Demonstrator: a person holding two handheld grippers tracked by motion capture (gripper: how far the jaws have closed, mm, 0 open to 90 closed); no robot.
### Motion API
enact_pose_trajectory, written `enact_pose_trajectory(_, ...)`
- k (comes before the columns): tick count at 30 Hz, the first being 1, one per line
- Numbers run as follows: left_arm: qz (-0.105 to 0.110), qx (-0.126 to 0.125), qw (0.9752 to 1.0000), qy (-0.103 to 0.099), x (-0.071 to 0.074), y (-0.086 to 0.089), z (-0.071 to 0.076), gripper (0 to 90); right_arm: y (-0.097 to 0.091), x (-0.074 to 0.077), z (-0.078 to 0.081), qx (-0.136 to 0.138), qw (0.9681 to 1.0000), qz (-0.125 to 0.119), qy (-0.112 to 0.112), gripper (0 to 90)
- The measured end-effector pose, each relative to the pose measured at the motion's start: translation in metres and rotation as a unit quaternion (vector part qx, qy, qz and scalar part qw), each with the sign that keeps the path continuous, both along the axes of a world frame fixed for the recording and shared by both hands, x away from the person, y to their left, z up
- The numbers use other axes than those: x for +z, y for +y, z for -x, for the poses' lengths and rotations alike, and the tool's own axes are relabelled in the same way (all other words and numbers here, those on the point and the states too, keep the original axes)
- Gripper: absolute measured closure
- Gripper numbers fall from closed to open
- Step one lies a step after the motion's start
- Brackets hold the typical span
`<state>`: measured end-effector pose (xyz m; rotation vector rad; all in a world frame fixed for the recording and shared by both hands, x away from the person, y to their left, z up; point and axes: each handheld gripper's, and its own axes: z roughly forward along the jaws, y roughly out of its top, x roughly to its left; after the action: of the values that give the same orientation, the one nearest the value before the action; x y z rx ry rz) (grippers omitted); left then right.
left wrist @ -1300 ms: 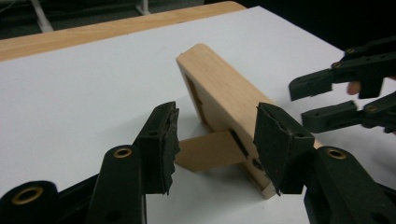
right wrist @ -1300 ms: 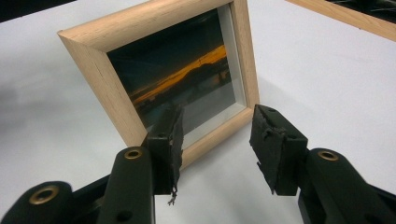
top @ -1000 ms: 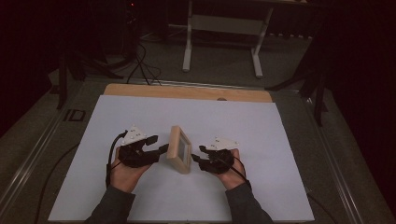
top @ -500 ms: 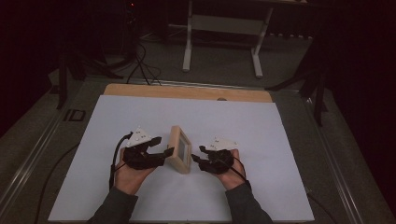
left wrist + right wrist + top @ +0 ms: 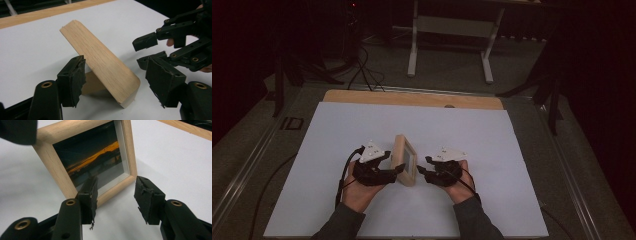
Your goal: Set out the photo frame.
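Observation:
A small light-wood picture frame (image 5: 405,160) stands upright on the white tabletop (image 5: 492,140), propped on its back stand. It holds a sunset photo (image 5: 92,161). My left gripper (image 5: 395,169) is at the frame's back; its jaws have just been opening. In the left gripper view they straddle the frame's wooden back (image 5: 100,58), and the pads do not press on it. My right gripper (image 5: 423,167) faces the frame's front. It is open, and its jaws (image 5: 116,195) sit by the frame's lower corner without gripping it.
A wooden strip (image 5: 412,98) borders the far edge of the white surface. Beyond it stand a metal leg stand (image 5: 449,45) and cables (image 5: 362,65) on the dark floor. The person's hand (image 5: 359,192) rests near the front edge.
The left hand has shifted slightly toward the frame and the person, and its jaws have spread wider. The frame and the right gripper have stayed put.

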<state>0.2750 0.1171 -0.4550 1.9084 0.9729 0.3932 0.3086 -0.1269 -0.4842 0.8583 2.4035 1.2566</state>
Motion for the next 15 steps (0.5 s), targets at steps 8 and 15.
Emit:
enact_pose_trajectory(8, -0.018, 0.009, 0.9998, 0.007, -0.010, -0.006, -0.004, 32.5, 0.000, 0.000, 0.000, 0.000, 1.0000, 0.001, -0.001, 52.3)
enact_pose_trajectory(15, -0.002, 0.005, 0.9998, 0.019, -0.015, -0.005, -0.007, 34.2, 0.000, 0.000, 0.000, 0.000, 1.0000, 0.000, -0.001, 52.0)
